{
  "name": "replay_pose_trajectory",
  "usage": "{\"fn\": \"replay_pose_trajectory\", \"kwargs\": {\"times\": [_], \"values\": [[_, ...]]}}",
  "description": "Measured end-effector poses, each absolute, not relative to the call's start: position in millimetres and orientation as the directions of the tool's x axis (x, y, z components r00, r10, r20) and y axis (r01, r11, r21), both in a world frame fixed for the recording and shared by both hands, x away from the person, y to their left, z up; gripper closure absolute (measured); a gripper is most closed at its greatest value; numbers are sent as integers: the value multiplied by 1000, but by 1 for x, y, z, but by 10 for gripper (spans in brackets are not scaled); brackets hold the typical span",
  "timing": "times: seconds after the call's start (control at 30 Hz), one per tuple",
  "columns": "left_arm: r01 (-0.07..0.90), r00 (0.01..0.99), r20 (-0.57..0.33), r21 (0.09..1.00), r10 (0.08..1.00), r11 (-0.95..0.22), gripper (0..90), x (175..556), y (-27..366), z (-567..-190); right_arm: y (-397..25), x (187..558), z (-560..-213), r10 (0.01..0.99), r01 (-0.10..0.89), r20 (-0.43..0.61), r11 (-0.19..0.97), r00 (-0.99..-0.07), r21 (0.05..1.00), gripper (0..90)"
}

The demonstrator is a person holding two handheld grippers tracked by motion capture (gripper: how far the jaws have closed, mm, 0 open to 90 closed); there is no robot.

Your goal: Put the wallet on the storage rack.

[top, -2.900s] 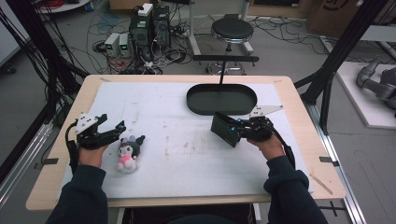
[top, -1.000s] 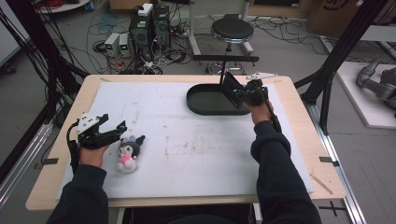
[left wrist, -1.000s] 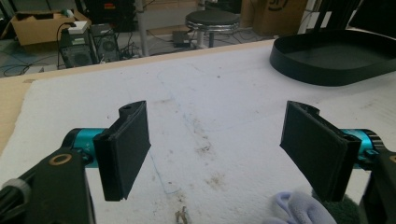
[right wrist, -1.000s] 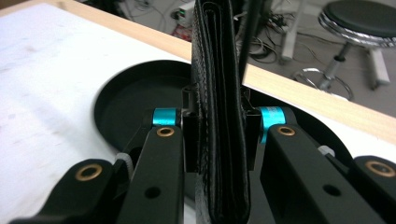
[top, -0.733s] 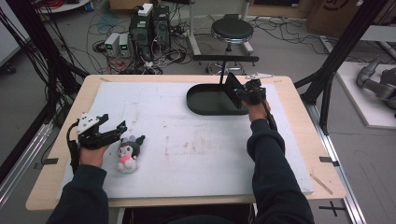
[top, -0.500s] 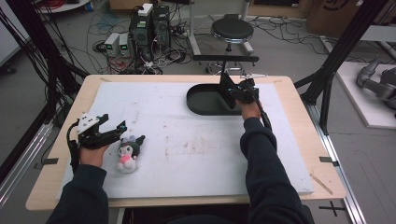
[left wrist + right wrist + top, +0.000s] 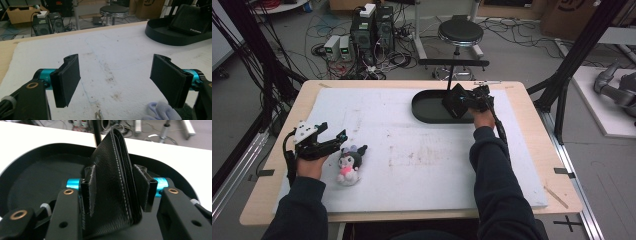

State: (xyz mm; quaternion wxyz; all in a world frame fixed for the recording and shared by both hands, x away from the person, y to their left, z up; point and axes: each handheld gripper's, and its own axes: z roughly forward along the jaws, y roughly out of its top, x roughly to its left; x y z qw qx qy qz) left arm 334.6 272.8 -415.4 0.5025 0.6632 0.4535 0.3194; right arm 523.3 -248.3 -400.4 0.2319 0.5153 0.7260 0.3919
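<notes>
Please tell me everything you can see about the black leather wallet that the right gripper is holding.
The black leather wallet is folded shut, with pale stitching along its edges and thin layers visible at its fold. It looks like grained leather. The right gripper clamps it between both jaws, edge up. It is held over the right end of the black oval tray; whether it touches the tray floor cannot be told. The left gripper view shows small pale lettering on one face.

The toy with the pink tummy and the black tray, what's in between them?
Nothing but bare white mat, a bit stained. The high view shows that stretch empty from the plush toy to the black tray.
</notes>
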Motion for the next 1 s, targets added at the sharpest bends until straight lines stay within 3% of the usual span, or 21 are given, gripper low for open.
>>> {"fn": "replay_pose_trajectory", "kwargs": {"times": [0.17, 0.3, 0.57, 0.63, 0.7, 1.0], "values": [[280, 386, -30, 956, 922, -86, 236, 334, 272, -415, -261, 521, -399, 931, 604, 64, 179, -358, 777, 659], [282, 384, -32, 956, 923, -85, 236, 334, 273, -416, -269, 515, -390, 940, 588, 48, 172, -339, 791, 491], [279, 385, -35, 957, 922, -81, 236, 333, 272, -415, -293, 484, -359, 921, 534, 25, 203, -388, 821, 363], [275, 384, -38, 958, 923, -75, 236, 333, 273, -414, -299, 468, -355, 905, 465, -63, 275, -421, 841, 331], [272, 381, -42, 960, 923, -69, 235, 333, 273, -414, -305, 456, -351, 900, 470, -82, 299, -428, 831, 283], [255, 377, -39, 965, 925, -63, 223, 335, 269, -410, -326, 394, -366, 867, 413, -122, 349, -483, 841, 240]]}}
